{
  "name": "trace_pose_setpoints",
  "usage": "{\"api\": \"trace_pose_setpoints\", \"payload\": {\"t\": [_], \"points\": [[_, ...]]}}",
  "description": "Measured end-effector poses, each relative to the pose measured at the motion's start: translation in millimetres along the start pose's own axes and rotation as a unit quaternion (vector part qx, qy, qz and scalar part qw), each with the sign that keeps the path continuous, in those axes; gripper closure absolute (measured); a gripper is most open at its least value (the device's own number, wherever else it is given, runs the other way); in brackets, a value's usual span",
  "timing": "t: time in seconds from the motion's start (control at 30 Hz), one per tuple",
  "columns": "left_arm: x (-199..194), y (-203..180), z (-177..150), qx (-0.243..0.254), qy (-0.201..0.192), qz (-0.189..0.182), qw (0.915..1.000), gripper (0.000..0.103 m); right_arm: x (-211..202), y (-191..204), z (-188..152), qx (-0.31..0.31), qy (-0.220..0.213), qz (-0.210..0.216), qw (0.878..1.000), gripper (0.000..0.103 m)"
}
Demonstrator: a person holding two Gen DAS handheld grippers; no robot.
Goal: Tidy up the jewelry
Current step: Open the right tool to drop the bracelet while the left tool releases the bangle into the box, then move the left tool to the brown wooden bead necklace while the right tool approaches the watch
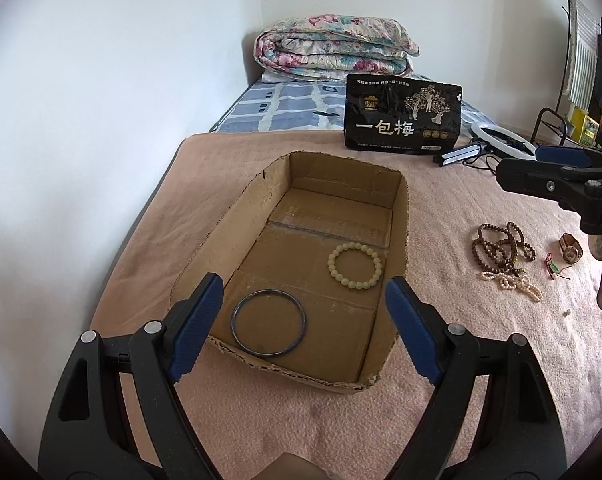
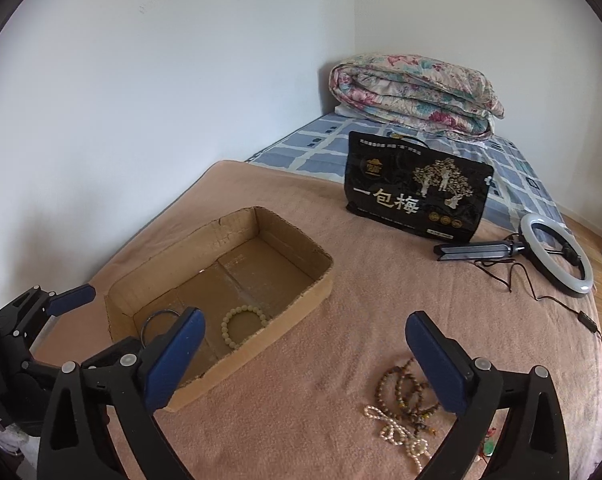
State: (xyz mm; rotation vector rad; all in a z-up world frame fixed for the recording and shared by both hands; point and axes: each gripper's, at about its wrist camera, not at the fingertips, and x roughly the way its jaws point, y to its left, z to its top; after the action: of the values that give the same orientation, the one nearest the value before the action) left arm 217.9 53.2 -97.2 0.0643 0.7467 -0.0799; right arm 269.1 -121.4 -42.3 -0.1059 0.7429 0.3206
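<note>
Right claw [image 2: 305, 354], jaws spread wide and empty, poised above the pink blanket [image 2: 341, 240] of the bed, with the brown bead strand [image 2: 405, 384] and the pearl strand [image 2: 393, 432] lying tangled together just ahead of and between its fingers, nearer the right finger; left claw [image 1: 304, 316], likewise wide and empty, hovering at the near rim of the cardboard box [image 1: 217, 240]. Progress, as judged from the layout: two pieces already lie inside the box, namely the dark bangle [image 1: 268, 322] near the front wall and the pale bead bracelet [image 1: 355, 265] further in, well apart from each other. Remaining on the blanket to the right of the box are the two strands, a small brown ring-like piece [image 1: 571, 247] and a small red-and-green charm [image 1: 552, 267], so the sorting appears less than half complete
</note>
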Motion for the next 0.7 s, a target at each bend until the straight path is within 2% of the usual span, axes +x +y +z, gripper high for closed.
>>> {"api": "trace_pose_setpoints", "payload": {"t": [0.4,0.7], "points": [[-6.4,-59.0,9.7,0.021,-0.011,-0.034,0.9991,0.017,-45.8,-87.0,-32.0,0.056,0.000,-0.045,0.997,0.000],[11.2,-103.1,15.0,0.034,0.012,-0.080,0.9961,0.017,-79.8,-158.2,-64.5,0.092,-0.007,-0.095,0.991,0.000]]}}
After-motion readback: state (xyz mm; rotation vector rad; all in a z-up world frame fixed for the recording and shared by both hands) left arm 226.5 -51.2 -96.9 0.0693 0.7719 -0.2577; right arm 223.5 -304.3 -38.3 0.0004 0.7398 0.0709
